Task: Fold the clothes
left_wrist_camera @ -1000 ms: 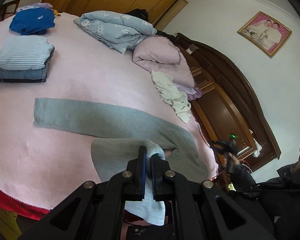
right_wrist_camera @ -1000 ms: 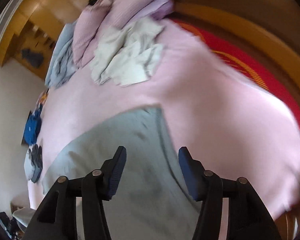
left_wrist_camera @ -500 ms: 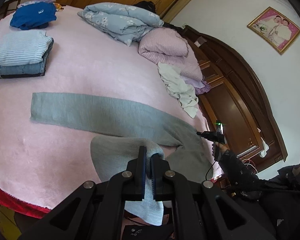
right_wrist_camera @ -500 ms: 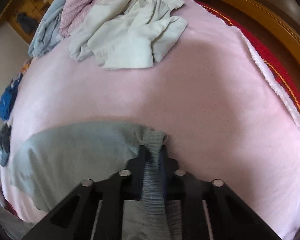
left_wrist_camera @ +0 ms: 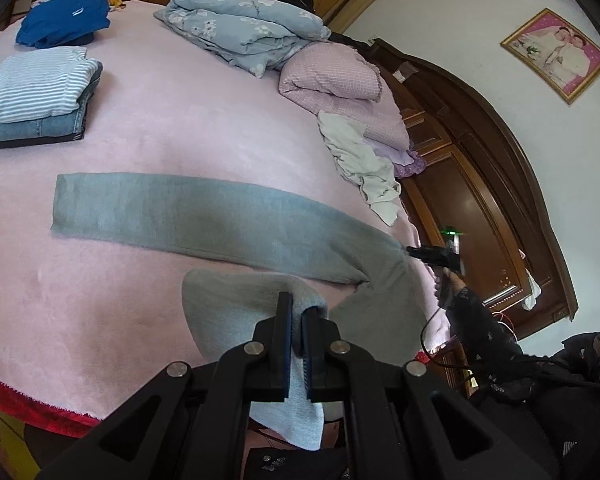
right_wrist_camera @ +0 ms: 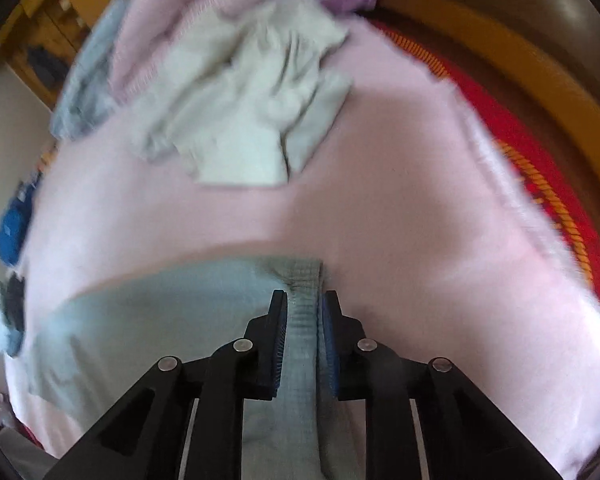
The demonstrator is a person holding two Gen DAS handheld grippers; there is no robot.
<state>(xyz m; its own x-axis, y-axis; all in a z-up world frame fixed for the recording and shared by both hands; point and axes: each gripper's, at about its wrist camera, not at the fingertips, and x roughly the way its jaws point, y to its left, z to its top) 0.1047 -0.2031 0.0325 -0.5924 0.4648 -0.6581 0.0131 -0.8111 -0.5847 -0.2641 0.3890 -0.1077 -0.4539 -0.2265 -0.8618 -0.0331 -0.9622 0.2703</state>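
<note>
Left gripper [left_wrist_camera: 296, 320] clamped on grey trousers [left_wrist_camera: 204, 216]; right gripper [right_wrist_camera: 304, 312] jaws just reopening slightly around ribbed waistband [right_wrist_camera: 305, 280], contact blurred, lower fabric hidden.

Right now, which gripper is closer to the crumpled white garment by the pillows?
Right. The right gripper sits just short of the white garment, at the grey pants' waistband; the left gripper holds their leg farther off.

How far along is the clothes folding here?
Done: striped top stacked on jeans, blue garment set aside. In hand: grey trousers, left gripper clamping a leg end, right gripper on the waistband. Left: folding these, then the crumpled white garment.
</note>
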